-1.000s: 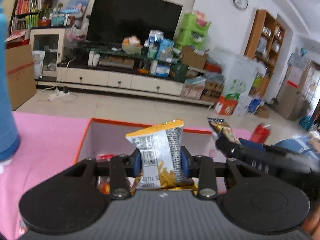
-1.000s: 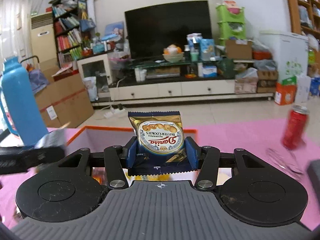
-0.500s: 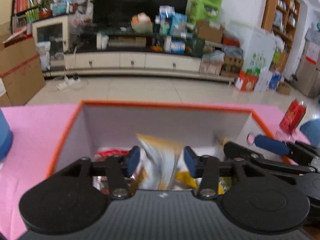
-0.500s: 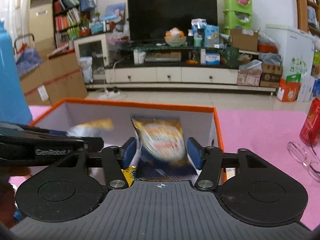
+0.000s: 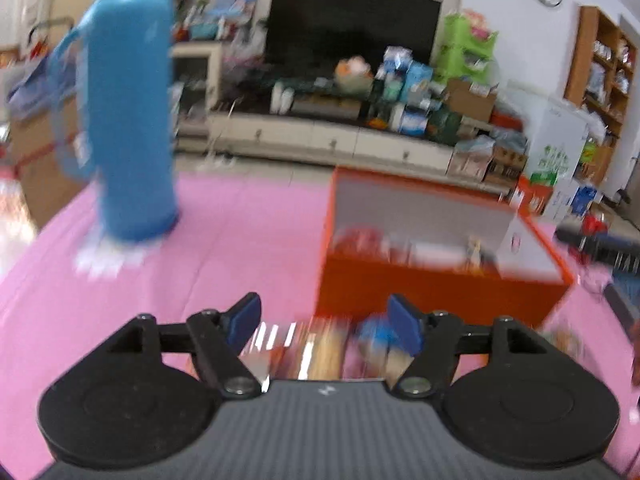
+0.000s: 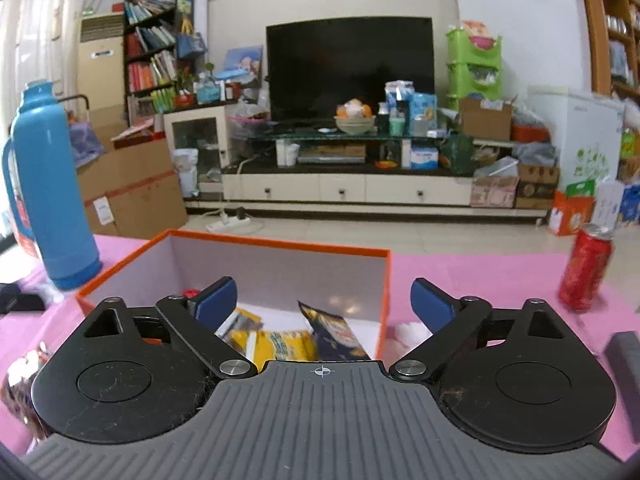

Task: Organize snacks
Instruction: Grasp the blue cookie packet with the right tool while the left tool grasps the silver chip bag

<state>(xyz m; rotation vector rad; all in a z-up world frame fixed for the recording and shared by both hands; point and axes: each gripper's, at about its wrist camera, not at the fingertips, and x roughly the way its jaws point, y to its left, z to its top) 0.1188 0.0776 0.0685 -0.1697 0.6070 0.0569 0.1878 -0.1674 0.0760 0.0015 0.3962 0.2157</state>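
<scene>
- On the pink table (image 6: 460, 276), an orange box (image 6: 384, 280) is standing with its top open, showing white inner walls.
- Inside the box, a yellow packet (image 6: 280, 344) and a dark blue cookie packet (image 6: 334, 332) are lying side by side on the bottom, touching.
- The right tool (image 6: 322, 300) is hovering over the near edge of the box; its jaws are opening wide and gripping nothing, with the packets lying below and between its blue pads.
- The left tool (image 5: 324, 322) is sitting to the left of the box and in front of it, over the table; its jaws are opening too, and nothing is being pressed between them.
- Blurred packets (image 5: 320, 348) are lying on the table just beneath the left tool; the blur is hiding what they are.
- A blue flask (image 6: 48, 188) is standing upright on the table, left of the box and apart from it.
- A red can (image 6: 586, 266) is standing upright on the table, well right of the box.
</scene>
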